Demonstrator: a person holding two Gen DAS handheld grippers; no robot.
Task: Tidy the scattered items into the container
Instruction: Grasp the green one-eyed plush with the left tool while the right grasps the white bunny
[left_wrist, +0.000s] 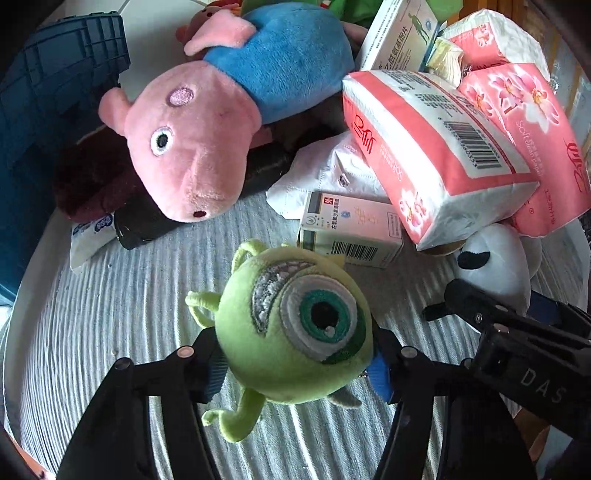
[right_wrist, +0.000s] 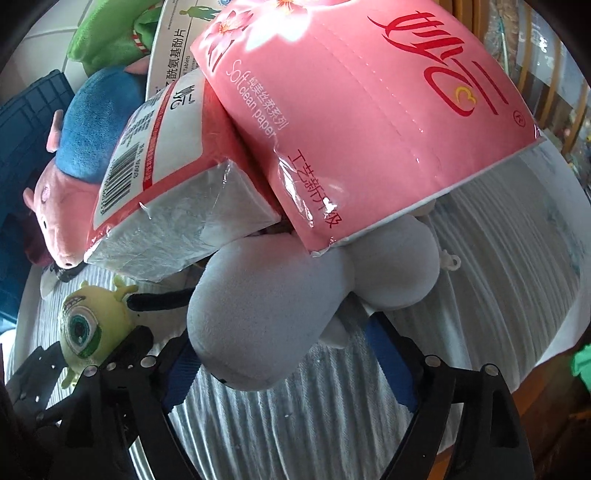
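A green one-eyed plush toy (left_wrist: 288, 332) lies on a striped grey cloth (left_wrist: 122, 314), and my left gripper (left_wrist: 295, 358) is shut on it, blue pads pressing both its sides. In the right wrist view the green plush toy (right_wrist: 88, 328) shows at lower left. My right gripper (right_wrist: 284, 347) is shut on a white plush toy (right_wrist: 258, 314) that lies partly under a pink tissue pack (right_wrist: 369, 122). The white plush toy (left_wrist: 495, 262), with a black patch, appears at the right of the left wrist view. The dark blue crate (left_wrist: 55, 110) stands at the left edge.
A pink pig plush in blue (left_wrist: 192, 147) lies beside the crate, over a maroon plush (left_wrist: 92, 181) and a black cylinder (left_wrist: 266, 166). Two pink tissue packs (left_wrist: 436, 155), a small medicine box (left_wrist: 351, 229) and a larger white box (left_wrist: 399, 37) pile up at right.
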